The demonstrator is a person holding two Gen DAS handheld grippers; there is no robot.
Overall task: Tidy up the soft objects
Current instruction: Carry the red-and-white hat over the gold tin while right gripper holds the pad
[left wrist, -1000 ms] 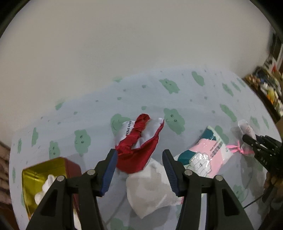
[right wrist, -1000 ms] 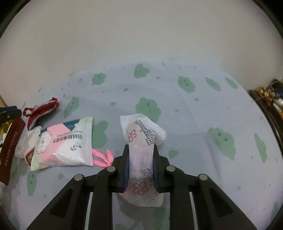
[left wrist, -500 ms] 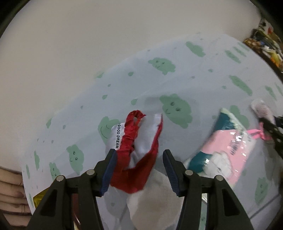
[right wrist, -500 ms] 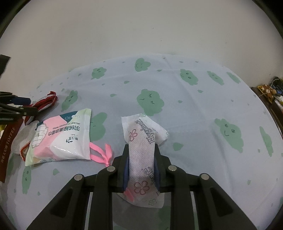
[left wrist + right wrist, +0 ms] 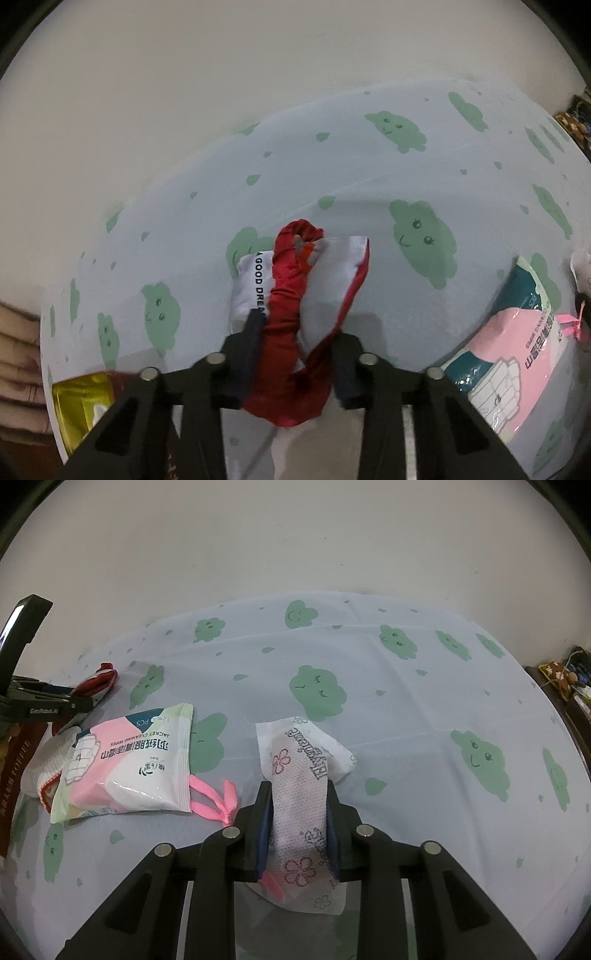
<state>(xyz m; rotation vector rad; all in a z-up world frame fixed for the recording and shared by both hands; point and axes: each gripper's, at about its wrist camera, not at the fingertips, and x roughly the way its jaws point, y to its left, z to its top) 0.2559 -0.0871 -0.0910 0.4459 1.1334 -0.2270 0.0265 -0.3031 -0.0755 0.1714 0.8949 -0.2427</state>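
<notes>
My left gripper (image 5: 295, 334) is shut on a red and silver-white satin eye mask (image 5: 301, 291) printed "GOOD DREAM", which lies on the cloud-print cloth. The mask also shows at the far left of the right wrist view (image 5: 96, 681). My right gripper (image 5: 298, 797) is shut on a white flower-print pad packet (image 5: 301, 771), held just above the cloth. A pink and teal wipes pack (image 5: 127, 764) lies left of the right gripper and shows at the right of the left wrist view (image 5: 517, 350). A pink ribbon (image 5: 218, 799) lies beside it.
A gold tin (image 5: 83, 404) holding something white sits at the lower left. A white mesh item (image 5: 44, 766) lies under the wipes pack's left end. A dark red card (image 5: 14, 771) is at the far left. Cluttered shelves (image 5: 569, 686) stand past the cloth's right edge.
My left gripper has moved forward and its fingers have closed from open onto the red eye mask. My right gripper has stayed shut on the pad packet, barely moving.
</notes>
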